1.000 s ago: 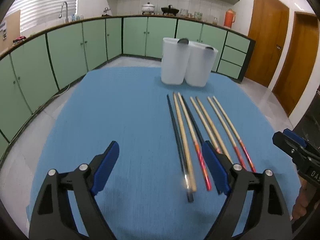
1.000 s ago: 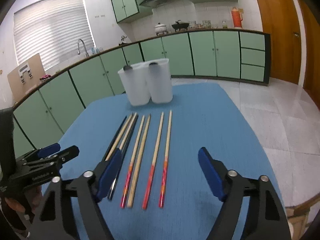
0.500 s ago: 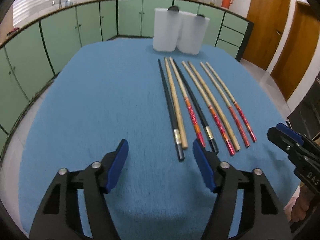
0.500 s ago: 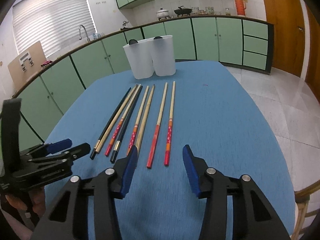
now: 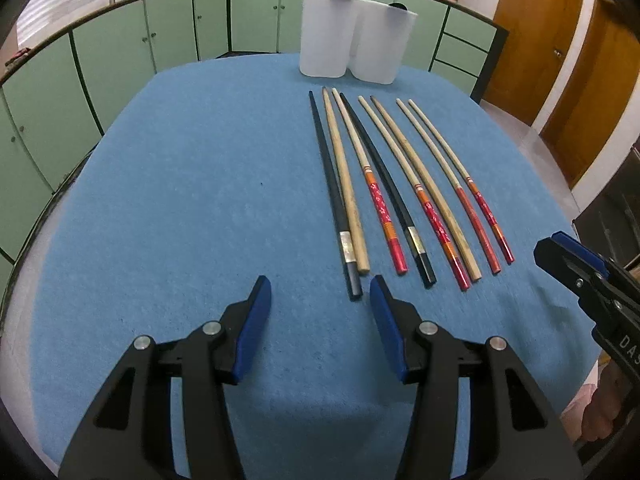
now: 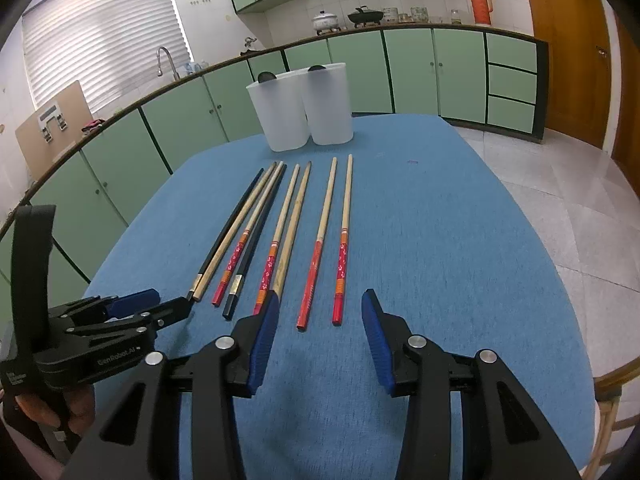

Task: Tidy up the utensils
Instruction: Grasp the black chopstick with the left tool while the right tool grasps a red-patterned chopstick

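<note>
The worktop (image 5: 180, 200) is covered in blue cloth and carries every task item ahead of both sets of jaws.

At its far end, well beyond the jaws, two translucent white containers (image 5: 326, 36) (image 5: 382, 46) stand upright and touching. Judged from the task, they are the sorting destinations; a dark object shows at each rim, too small to identify.

Between the containers and the jaws lie eight chopsticks (image 5: 404, 184), roughly parallel, thick ends toward the jaws. This orientation presents the handle ends for pickup. The types are interleaved: black (image 5: 334, 196), plain wood (image 5: 346, 184) and red-handled (image 5: 380, 200), so sorting is not yet begun.

The left gripper (image 5: 316, 300) has its jaws spread and empty. The black chopstick's end lies just ahead of the right-hand jaw, suggesting an approach to that stick.

The right gripper (image 6: 316, 312) also has its jaws spread and empty; the two rightmost red-handled chopsticks (image 6: 326, 240) end just ahead of the gap, aligned for a pair grasp.
</note>
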The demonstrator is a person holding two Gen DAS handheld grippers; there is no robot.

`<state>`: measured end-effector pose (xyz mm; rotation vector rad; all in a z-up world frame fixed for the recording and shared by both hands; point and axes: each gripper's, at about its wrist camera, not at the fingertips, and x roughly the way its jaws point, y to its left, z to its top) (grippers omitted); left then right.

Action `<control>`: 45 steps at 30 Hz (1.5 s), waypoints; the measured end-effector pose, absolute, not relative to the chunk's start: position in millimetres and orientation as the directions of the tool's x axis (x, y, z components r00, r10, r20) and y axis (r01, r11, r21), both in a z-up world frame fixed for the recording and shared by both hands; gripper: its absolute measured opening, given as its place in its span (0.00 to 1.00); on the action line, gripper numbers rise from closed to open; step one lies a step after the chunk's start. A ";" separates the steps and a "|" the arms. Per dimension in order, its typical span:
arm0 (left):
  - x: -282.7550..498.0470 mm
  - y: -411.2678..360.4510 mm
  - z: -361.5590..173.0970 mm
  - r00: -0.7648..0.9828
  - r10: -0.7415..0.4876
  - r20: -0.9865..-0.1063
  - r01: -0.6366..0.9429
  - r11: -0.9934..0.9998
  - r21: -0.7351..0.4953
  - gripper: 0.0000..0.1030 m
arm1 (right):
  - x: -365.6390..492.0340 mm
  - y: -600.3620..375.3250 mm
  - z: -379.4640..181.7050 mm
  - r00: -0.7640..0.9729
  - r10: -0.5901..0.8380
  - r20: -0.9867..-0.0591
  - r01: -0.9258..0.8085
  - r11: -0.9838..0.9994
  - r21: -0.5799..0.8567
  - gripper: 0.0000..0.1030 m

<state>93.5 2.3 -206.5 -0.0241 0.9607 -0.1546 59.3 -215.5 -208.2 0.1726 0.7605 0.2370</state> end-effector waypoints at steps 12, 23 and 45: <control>90.8 1.6 -204.7 0.607 -0.173 -0.775 0.127 0.985 -0.121 0.38 | 53.4 -221.4 -207.2 0.746 0.273 -0.608 -0.140 0.956 0.258 0.39; 84.5 8.5 -204.8 0.645 -0.194 -0.739 0.132 0.981 -0.143 0.38 | 48.1 -219.0 -213.1 0.762 0.264 -0.591 -0.133 0.958 0.255 0.37; 83.1 -4.9 -217.1 0.644 -0.174 -0.745 0.158 0.983 -0.093 0.32 | 46.2 -217.7 -227.5 0.754 0.234 -0.613 -0.100 0.964 0.245 0.35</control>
